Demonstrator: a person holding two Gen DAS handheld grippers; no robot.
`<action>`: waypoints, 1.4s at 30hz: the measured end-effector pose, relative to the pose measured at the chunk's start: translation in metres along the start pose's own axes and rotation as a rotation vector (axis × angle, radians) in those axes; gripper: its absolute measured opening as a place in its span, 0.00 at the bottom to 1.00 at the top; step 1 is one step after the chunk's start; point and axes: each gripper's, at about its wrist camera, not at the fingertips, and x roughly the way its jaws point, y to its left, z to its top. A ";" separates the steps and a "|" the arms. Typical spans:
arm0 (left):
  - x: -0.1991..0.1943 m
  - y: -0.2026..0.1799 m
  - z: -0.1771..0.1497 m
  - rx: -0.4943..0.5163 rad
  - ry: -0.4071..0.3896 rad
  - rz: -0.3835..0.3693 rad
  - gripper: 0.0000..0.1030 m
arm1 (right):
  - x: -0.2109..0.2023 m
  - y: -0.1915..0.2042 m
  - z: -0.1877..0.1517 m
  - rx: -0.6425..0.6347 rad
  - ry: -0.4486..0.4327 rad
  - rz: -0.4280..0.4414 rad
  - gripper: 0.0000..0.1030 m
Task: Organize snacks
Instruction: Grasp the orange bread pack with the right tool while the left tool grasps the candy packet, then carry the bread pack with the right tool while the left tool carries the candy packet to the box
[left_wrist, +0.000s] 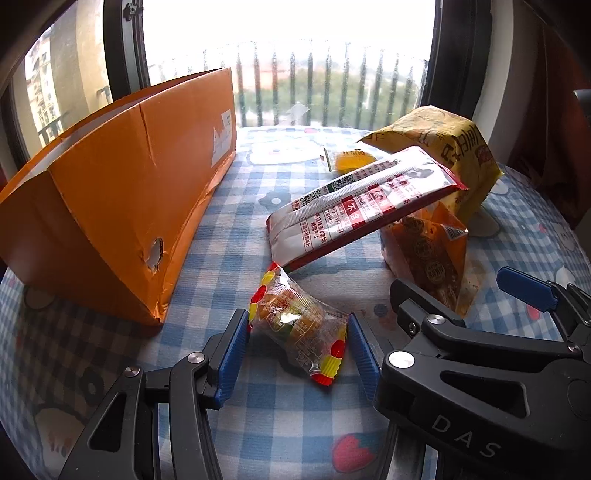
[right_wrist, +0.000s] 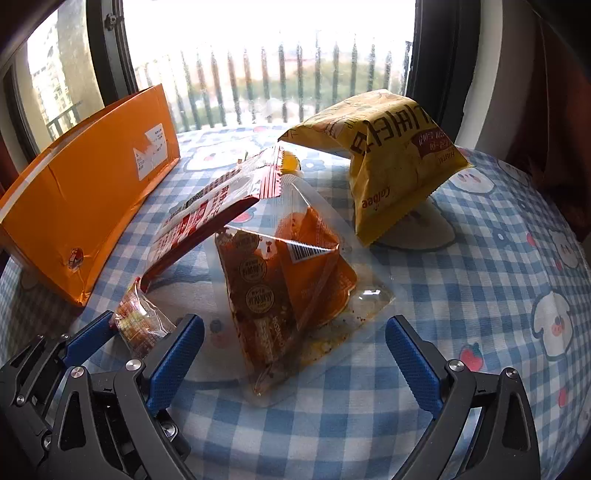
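Note:
A small clear candy packet (left_wrist: 299, 328) with red and yellow dots lies on the checked cloth, and my left gripper (left_wrist: 299, 350) is shut on it, blue pads against both ends. In the right wrist view the same packet (right_wrist: 142, 325) shows at lower left. My right gripper (right_wrist: 295, 363) stands wide open around the near end of a clear packet of orange snacks (right_wrist: 288, 280), its pads apart from it. A red and white packet (right_wrist: 207, 218) leans on that orange packet (left_wrist: 432, 251). The open right gripper (left_wrist: 465, 295) also shows in the left wrist view.
An orange cardboard box (left_wrist: 122, 206) stands open-topped at the left on the blue checked tablecloth (right_wrist: 480, 295). A yellow chip bag (right_wrist: 395, 162) stands at the back right. A small yellow jelly (left_wrist: 351, 160) lies behind the packets. A railed window is behind.

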 end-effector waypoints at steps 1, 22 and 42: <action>0.001 -0.001 0.002 -0.002 0.001 0.000 0.54 | 0.002 0.000 0.003 0.001 -0.001 -0.002 0.97; 0.001 0.005 0.002 0.004 -0.024 -0.012 0.52 | 0.028 0.004 0.018 -0.033 -0.024 0.017 0.56; -0.029 0.003 -0.017 0.019 -0.075 -0.035 0.34 | -0.008 0.019 -0.006 0.003 -0.029 0.079 0.56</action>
